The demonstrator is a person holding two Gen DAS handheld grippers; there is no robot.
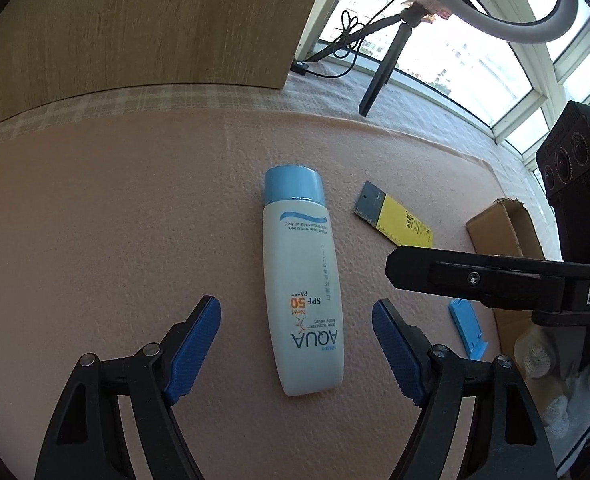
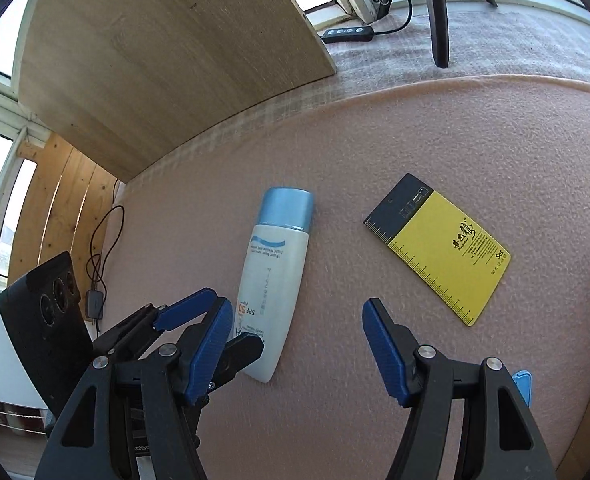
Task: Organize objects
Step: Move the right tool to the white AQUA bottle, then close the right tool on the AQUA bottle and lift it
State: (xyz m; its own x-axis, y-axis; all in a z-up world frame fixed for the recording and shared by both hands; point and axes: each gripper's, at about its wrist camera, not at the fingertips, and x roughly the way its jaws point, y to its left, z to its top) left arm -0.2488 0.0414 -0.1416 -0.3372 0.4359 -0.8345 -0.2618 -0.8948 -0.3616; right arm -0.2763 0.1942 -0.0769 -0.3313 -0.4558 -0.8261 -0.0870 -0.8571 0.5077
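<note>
At the far left a pale wood-grain panel [image 1: 135, 28] stands at the back edge of the pink felt mat [image 1: 115, 220] that covers the table. Nearer the camera, the left gripper [image 1: 297, 344] hangs just above the mat with its blue-padded fingers spread wide, holding nothing. Between them lies the white plastic sunscreen bottle with a light-blue cap [image 1: 299, 280], flat on its side, cap pointing away and base toward the gripper; the pads straddle its lower half without touching it.

To the right of the bottle, near but apart from it, a flat yellow card with a dark ruled header [image 2: 441, 252] lies on the mat. The right gripper [image 2: 297, 340] hovers over the bare patch between bottle and card, its fingers also wide apart and empty. Further right a small light-blue plastic piece [image 1: 467, 330] rests on the mat, next to an open brown cardboard box [image 1: 503, 232] at the mat's right edge. A white-gloved hand [image 1: 551, 376] grips the right tool.

The step in hand looks like the approach to picking up the bottle. The next move likely calls for lowering the left gripper until the pads flank the bottle's flat sides, closing firmly on the smooth plastic, then carrying it rightward, probably to the box.
</note>
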